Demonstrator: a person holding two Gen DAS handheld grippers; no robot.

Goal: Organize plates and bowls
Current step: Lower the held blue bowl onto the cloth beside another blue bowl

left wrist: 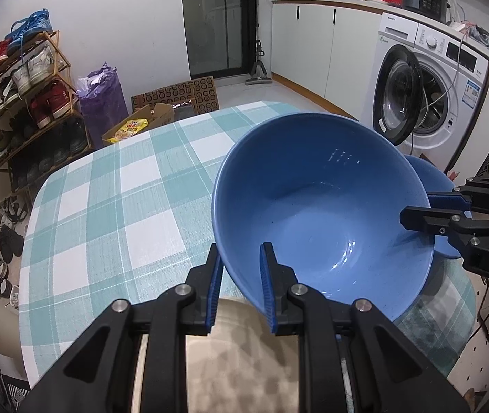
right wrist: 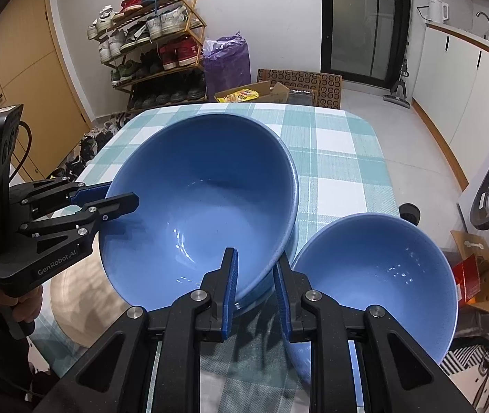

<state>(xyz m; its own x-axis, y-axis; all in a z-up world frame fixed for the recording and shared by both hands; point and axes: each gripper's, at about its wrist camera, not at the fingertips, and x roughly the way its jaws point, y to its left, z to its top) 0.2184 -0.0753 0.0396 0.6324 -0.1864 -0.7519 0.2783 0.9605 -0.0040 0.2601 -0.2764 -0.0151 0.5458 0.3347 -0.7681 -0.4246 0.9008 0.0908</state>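
Observation:
A large blue bowl (left wrist: 320,206) (right wrist: 199,206) is gripped at its rim from two sides. My left gripper (left wrist: 241,277) is shut on the near rim in the left wrist view, and it shows at the left in the right wrist view (right wrist: 110,203). My right gripper (right wrist: 256,275) is shut on the opposite rim, and it shows at the right in the left wrist view (left wrist: 416,211). A smaller blue bowl (right wrist: 375,275) (left wrist: 432,175) stands just right of the large one. Another blue rim (right wrist: 272,287) shows under the large bowl; I cannot tell whether they touch.
The table (left wrist: 113,206) (right wrist: 341,172) wears a teal and white checked cloth. A beige plate (right wrist: 79,285) (left wrist: 237,337) lies under the left gripper. Around the table are a shoe rack (right wrist: 155,48), a washing machine (left wrist: 427,103) and cardboard boxes (right wrist: 478,275).

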